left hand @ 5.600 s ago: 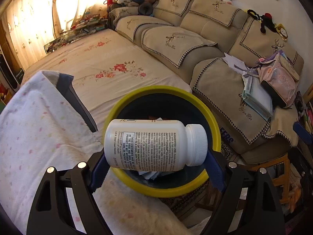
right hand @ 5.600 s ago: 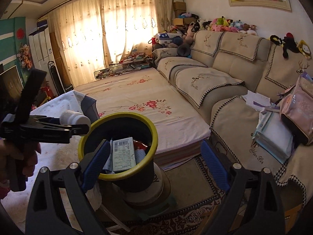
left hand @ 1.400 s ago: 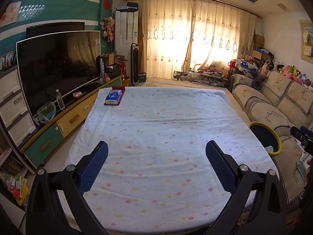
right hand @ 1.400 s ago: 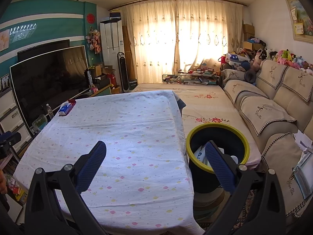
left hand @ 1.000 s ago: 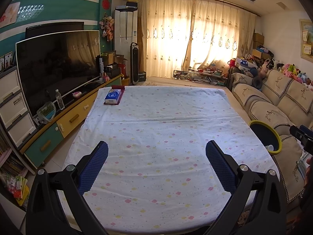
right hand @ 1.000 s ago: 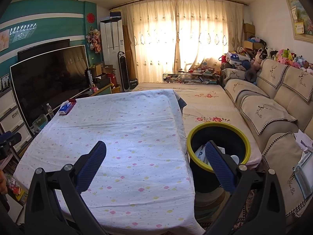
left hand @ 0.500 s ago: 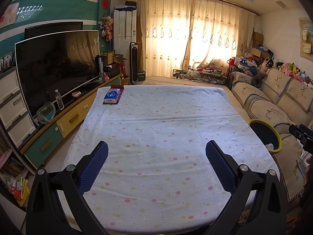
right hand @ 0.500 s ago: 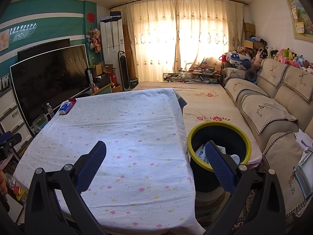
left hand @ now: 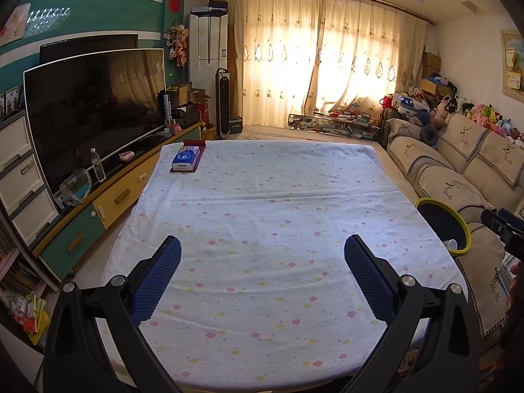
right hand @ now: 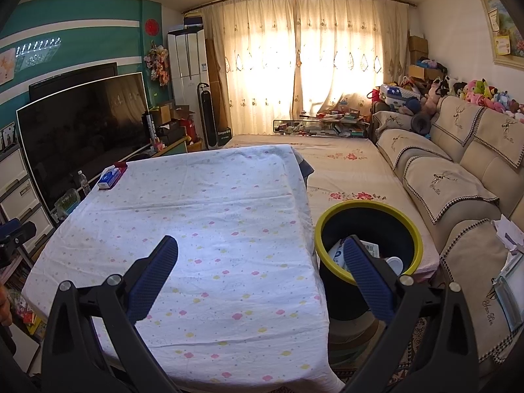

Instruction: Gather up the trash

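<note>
A dark bin with a yellow rim point(right hand: 370, 208) stands on the floor at the table's right side; in the left wrist view the bin point(left hand: 458, 219) shows at the right edge. Inside it lie a white bottle point(right hand: 394, 263) and paper packaging point(right hand: 370, 249). My left gripper point(left hand: 262, 257) hangs open over the near part of the table point(left hand: 262, 203), with nothing between its blue pads. My right gripper point(right hand: 260, 257) is open too, over the table's near right corner, its right finger point(right hand: 366, 278) in front of the bin. The cloth shows no loose trash.
A blue tissue pack point(left hand: 186, 159) on a dark red tray lies at the table's far left corner. A TV point(left hand: 95, 104) and low cabinet line the left wall. A beige sofa point(right hand: 458, 170) and a floral-covered bed point(right hand: 344, 170) flank the right.
Earlier my left gripper held the white bottle over the bin; now it is open and the bottle lies in the bin. Both grippers have pulled back and barely shifted over the last second.
</note>
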{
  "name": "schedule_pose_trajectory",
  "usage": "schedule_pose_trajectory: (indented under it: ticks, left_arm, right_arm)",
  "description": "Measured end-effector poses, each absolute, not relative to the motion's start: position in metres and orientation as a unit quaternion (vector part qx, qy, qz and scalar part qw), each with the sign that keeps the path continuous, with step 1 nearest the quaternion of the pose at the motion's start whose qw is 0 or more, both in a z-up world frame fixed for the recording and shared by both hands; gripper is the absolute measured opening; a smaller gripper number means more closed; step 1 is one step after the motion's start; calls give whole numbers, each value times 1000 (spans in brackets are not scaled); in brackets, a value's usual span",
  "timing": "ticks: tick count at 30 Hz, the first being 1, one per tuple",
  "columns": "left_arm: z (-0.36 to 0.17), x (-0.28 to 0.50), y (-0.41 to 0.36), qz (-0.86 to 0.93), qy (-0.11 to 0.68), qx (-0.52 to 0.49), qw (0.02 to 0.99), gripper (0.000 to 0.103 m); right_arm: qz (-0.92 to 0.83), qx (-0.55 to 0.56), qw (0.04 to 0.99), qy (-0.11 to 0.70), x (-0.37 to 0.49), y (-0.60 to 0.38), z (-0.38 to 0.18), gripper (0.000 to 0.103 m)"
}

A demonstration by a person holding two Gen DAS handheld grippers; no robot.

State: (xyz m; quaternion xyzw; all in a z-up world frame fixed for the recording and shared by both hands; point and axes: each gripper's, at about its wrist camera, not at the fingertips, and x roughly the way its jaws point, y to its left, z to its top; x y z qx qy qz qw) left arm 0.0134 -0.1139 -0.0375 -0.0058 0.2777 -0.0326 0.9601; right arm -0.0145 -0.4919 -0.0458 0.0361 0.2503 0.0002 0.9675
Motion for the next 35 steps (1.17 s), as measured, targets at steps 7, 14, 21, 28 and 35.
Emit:
schedule_pose_trajectory:
  ticks: [7, 14, 21, 28, 35]
  left_arm:
    - [-43, 21, -114, -39, 287, -8, 957, 98]
    - [-44, 29, -112, -36, 291, -10, 956, 98]
    - [-48, 44, -108, -40, 303, -17, 952, 98]
    - [-46, 90, -105, -43, 299, -11, 953, 98]
    - [-79, 211, -87, -16, 363, -10, 932, 98]
  right_arm:
    - [2, 35, 966, 257, -10, -487, -55, 96]
    - [4, 32, 964, 265, -5, -482, -57, 96]
    - [4, 31, 962, 273, 2, -480, -57, 96]
    - [6, 19, 960, 279, 29, -476, -54, 96]
    - [25, -12, 954, 299, 136, -452, -49, 96]
